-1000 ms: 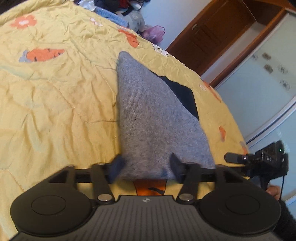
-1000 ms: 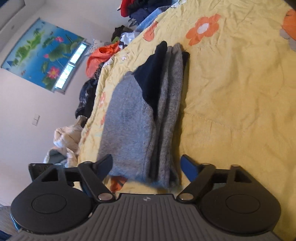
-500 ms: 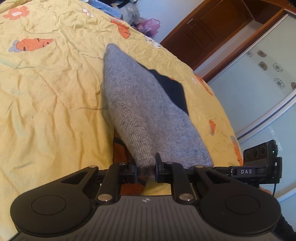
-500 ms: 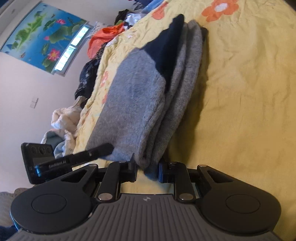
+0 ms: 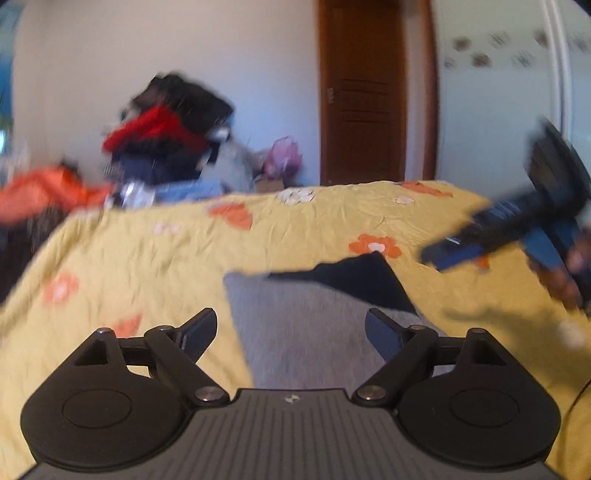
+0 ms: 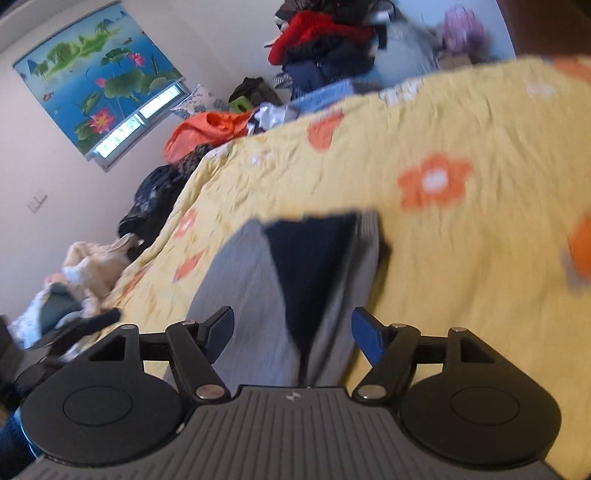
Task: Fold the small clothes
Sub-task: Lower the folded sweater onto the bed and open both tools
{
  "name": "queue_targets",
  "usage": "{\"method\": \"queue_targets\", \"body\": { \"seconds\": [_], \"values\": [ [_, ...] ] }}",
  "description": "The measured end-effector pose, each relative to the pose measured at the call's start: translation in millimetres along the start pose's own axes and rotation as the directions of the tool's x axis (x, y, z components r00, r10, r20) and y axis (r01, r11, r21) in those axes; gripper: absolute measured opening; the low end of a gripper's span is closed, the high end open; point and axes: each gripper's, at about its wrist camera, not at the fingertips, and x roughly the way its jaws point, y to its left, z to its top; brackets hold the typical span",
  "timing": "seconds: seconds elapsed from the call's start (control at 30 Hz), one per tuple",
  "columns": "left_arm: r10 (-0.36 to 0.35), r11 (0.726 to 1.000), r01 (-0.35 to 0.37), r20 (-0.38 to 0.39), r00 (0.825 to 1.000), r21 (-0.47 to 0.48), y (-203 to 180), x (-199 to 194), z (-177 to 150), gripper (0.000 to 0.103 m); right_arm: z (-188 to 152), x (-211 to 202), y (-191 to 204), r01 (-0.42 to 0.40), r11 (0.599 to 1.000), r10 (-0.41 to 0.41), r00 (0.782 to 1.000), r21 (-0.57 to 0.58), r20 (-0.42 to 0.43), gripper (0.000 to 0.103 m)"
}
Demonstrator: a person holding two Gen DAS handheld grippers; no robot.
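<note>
Lying flat on the yellow flowered bedspread [image 5: 155, 254], the folded grey garment [image 5: 306, 325] with its navy panel [image 5: 354, 280] sits directly ahead of the left gripper [image 5: 291, 330], whose jaws are spread wide with nothing between them; the grey cloth fills most of the gap below the fingertips, though whether they touch it cannot be told through the blur. Off to that gripper's right, raised above the bedspread, the right gripper [image 5: 458, 251] shows as a dark, blurred shape. From the right wrist camera the same garment [image 6: 255, 291] runs forward from between the fingers of the right gripper [image 6: 292, 330], jaws likewise parted and empty, the navy panel [image 6: 314, 266] tapering toward the camera and layered grey edges stacked along its right side. Beyond the far edge of the bedspread [image 6: 461, 258] rises a pile of clothes [image 6: 325, 33] in red, black and blue, with an orange garment [image 6: 207, 129] to its left. A lotus-pond window blind [image 6: 99, 81] hangs on the wall, and a brown wooden door [image 5: 365, 92] stands ahead of the left gripper.
</note>
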Motion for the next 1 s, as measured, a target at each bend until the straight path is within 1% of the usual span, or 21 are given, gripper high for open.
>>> {"method": "queue_targets", "body": {
  "seconds": [0.03,0.07,0.13,0.17,0.2,0.23,0.27,0.33,0.37,0.47,0.5,0.53,0.57,0.6,0.63,0.7,0.77,0.83,0.9,0.93,1.0],
  "values": [
    [0.003,1.000,-0.002,-0.013,1.000,0.028,-8,17,3,0.088,14,14,2,0.031,0.999,-0.031,0.999,-0.014,0.012,0.071],
    [-0.016,0.999,0.018,-0.039,0.999,0.049,-16,35,5,0.088,25,30,7,0.058,0.998,-0.058,0.998,-0.032,0.016,0.071],
    [-0.073,0.996,0.080,-0.124,0.990,0.050,-25,72,2,0.088,40,64,17,0.057,0.995,-0.058,0.998,-0.083,-0.017,0.071],
    [-0.071,0.996,0.080,-0.181,0.981,0.039,-27,92,-3,0.088,44,80,20,0.052,0.994,-0.056,0.998,-0.093,-0.042,0.073],
    [-0.053,0.997,0.063,-0.221,0.974,0.037,-26,108,-8,0.088,45,97,20,0.057,0.993,-0.065,0.995,-0.103,-0.080,0.074],
    [-0.034,0.998,0.046,-0.222,0.974,0.048,-26,119,-16,0.089,45,114,20,0.093,0.988,-0.108,0.987,-0.120,-0.117,0.074],
    [-0.025,0.998,0.037,-0.201,0.979,0.059,-25,122,-21,0.091,42,127,16,0.150,0.978,-0.170,0.976,-0.146,-0.134,0.074],
    [-0.022,0.998,0.034,-0.199,0.980,0.058,-27,125,-22,0.091,35,135,11,0.205,0.956,-0.227,0.970,-0.212,-0.085,0.078],
    [-0.023,0.998,0.035,-0.198,0.980,0.058,-27,126,-22,0.091,33,137,9,0.227,0.949,-0.247,0.967,-0.218,-0.069,0.083],
    [-0.033,0.998,0.044,-0.184,0.982,0.053,-25,125,-25,0.092,31,141,9,0.222,0.944,-0.246,0.967,-0.243,-0.072,0.091],
    [-0.033,0.998,0.044,-0.183,0.983,0.053,-25,125,-26,0.092,31,142,14,0.227,0.937,-0.257,0.963,-0.267,-0.083,0.091],
    [-0.033,0.998,0.043,-0.181,0.983,0.052,-25,123,-26,0.092,34,146,20,0.235,0.932,-0.270,0.958,-0.277,-0.093,0.089],
    [-0.031,0.998,0.041,-0.180,0.983,0.053,-25,122,-27,0.092,37,142,23,0.245,0.932,-0.278,0.956,-0.266,-0.095,0.083],
    [-0.030,0.998,0.040,-0.177,0.984,0.052,-25,122,-27,0.092,38,135,26,0.254,0.938,-0.279,0.957,-0.237,-0.077,0.079],
    [-0.030,0.998,0.039,-0.174,0.984,0.053,-25,120,-28,0.092,40,127,30,0.254,0.946,-0.269,0.962,-0.203,-0.048,0.079],
    [-0.032,0.998,0.041,-0.171,0.985,0.053,-27,119,-28,0.092,36,108,38,0.194,0.966,-0.196,0.981,-0.169,0.006,0.082],
    [-0.031,0.998,0.041,-0.171,0.985,0.056,-28,120,-28,0.093,28,102,46,0.152,0.972,-0.152,0.988,-0.178,0.012,0.084],
    [-0.032,0.997,0.042,-0.170,0.985,0.057,-28,120,-28,0.093,20,111,52,0.143,0.966,-0.153,0.988,-0.215,-0.030,0.084],
    [-0.037,0.997,0.047,-0.160,0.986,0.058,-28,118,-31,0.093,13,127,44,0.164,0.961,-0.184,0.980,-0.225,-0.073,0.087],
    [-0.041,0.997,0.051,-0.151,0.988,0.062,-28,118,-32,0.093,10,130,40,0.164,0.954,-0.181,0.982,-0.250,-0.047,0.094],
    [-0.039,0.997,0.048,-0.141,0.989,0.067,-27,118,-33,0.094,12,138,33,0.177,0.949,-0.192,0.981,-0.260,-0.034,0.097]
  ]
}}
